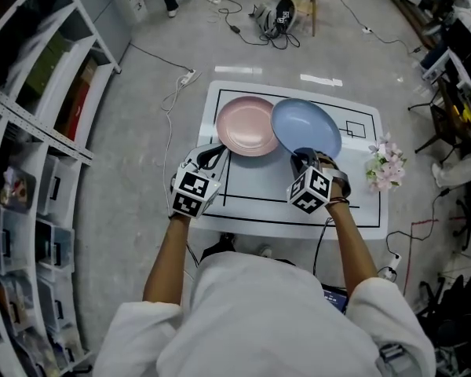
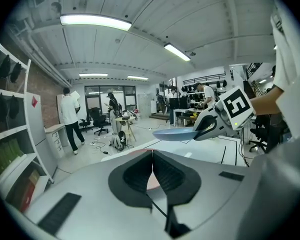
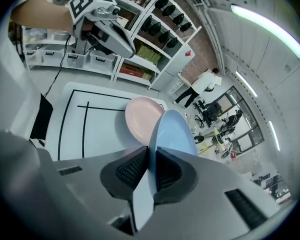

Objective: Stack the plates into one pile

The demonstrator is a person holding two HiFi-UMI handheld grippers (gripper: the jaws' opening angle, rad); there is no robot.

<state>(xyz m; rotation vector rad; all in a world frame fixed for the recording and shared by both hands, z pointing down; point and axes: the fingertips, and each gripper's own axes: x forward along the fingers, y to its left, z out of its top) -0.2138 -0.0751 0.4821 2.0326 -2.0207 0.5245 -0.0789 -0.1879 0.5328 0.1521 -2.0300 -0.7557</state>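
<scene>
Claw at right [image 3: 149,154] clamps shut on blue plate [image 3: 174,133].

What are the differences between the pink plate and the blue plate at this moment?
Colour: the pink plate is pale pink, the blue plate light blue. Pose: the pink plate lies flat on the table; the blue plate is raised above the table. Grip: the right gripper is shut on the blue plate's rim; nothing holds the pink plate. Both are round, shallow and alike in size.
</scene>
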